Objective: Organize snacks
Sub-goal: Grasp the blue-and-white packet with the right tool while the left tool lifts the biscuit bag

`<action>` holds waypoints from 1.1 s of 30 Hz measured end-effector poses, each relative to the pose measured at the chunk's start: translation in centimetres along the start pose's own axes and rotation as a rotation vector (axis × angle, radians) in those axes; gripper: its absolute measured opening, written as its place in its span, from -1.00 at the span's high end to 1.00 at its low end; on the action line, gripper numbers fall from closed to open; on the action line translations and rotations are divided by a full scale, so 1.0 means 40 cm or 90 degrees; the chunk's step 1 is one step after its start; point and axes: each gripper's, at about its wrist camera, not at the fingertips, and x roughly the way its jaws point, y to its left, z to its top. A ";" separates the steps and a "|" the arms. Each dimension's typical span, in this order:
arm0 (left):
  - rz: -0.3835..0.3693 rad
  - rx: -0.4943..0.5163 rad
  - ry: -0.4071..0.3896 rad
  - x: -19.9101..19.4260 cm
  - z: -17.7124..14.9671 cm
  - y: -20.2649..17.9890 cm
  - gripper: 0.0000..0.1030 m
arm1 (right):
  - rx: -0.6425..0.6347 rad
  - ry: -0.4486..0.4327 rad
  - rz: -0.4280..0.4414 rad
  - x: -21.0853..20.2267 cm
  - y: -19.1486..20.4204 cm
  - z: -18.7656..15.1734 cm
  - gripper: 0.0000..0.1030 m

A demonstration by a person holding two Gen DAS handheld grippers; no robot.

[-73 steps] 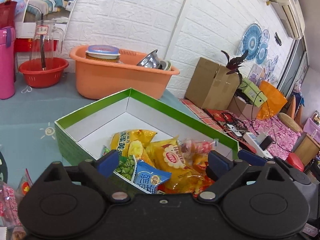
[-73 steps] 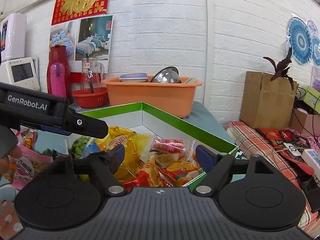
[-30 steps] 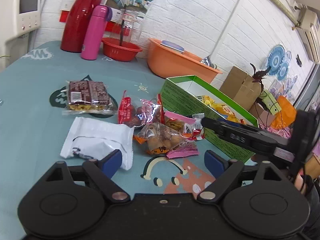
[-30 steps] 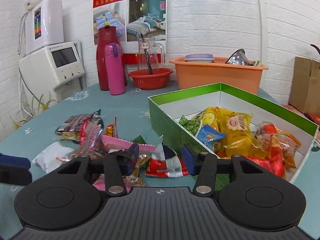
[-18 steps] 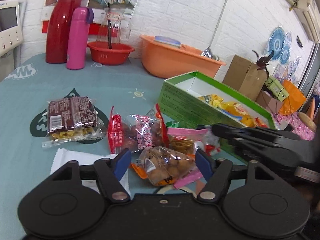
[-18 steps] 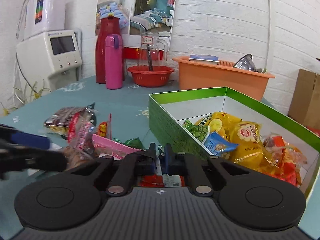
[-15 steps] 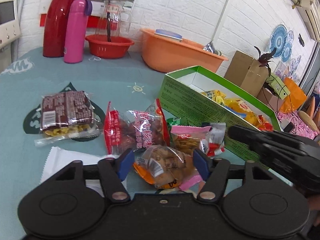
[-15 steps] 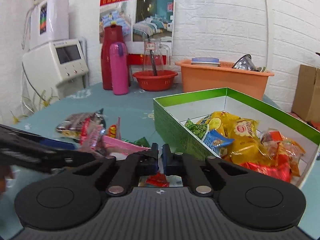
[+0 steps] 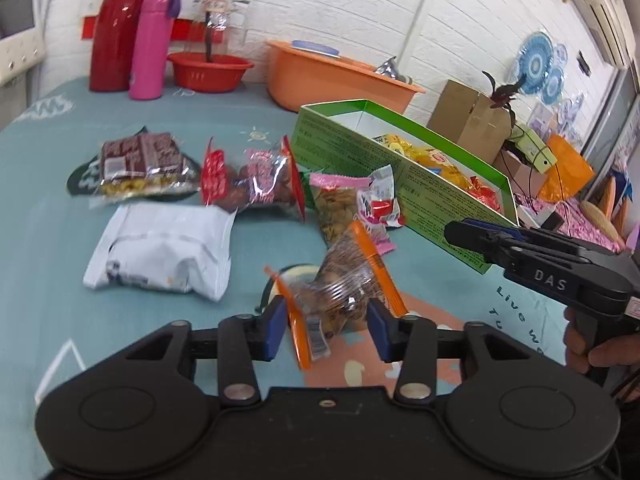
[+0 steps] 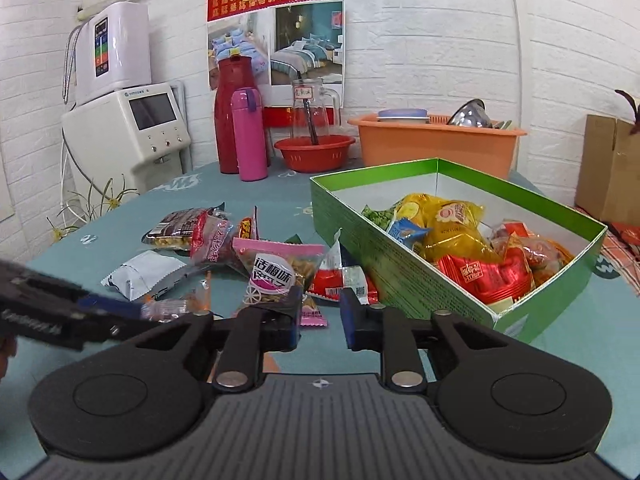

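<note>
Box (image 10: 400, 276) part-filled; six-odd packets loose on table (image 9: 48, 216); left gripper (image 9: 327, 322) jaws clamp orange-edged packet (image 9: 340, 288); right gripper (image 10: 320, 316) jaws narrowly parted, empty.

red flask (image 10: 232, 118), pink bottle (image 10: 251, 134) and orange tub (image 10: 436, 146) by the wall
</note>
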 end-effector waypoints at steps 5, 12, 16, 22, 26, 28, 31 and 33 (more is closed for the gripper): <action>-0.004 -0.012 -0.034 -0.001 0.022 -0.008 -1.00 | -0.002 0.006 0.001 0.011 0.011 -0.005 -0.35; -0.050 0.040 -0.012 0.067 0.030 -0.052 -1.00 | -0.005 0.004 -0.014 0.013 0.013 -0.008 -0.63; -0.052 0.027 0.025 0.104 0.013 -0.029 -0.40 | -0.007 0.004 -0.024 0.026 0.015 -0.001 -0.70; -0.037 -0.009 0.016 0.055 -0.010 0.010 -0.41 | -0.006 0.005 -0.040 0.099 0.017 0.024 -0.62; -0.028 -0.043 0.003 0.016 -0.029 0.046 -0.42 | -0.024 0.012 -0.080 0.169 0.019 0.040 -0.40; -0.030 -0.056 -0.001 0.006 -0.033 0.059 -0.43 | -0.047 0.017 -0.098 0.203 0.029 0.044 -0.03; -0.035 -0.069 -0.004 -0.002 -0.035 0.071 -0.43 | -0.099 0.036 -0.115 0.251 0.050 0.039 0.07; -0.038 -0.073 -0.006 -0.005 -0.034 0.075 -0.43 | -0.114 0.044 -0.088 0.250 0.057 0.039 0.22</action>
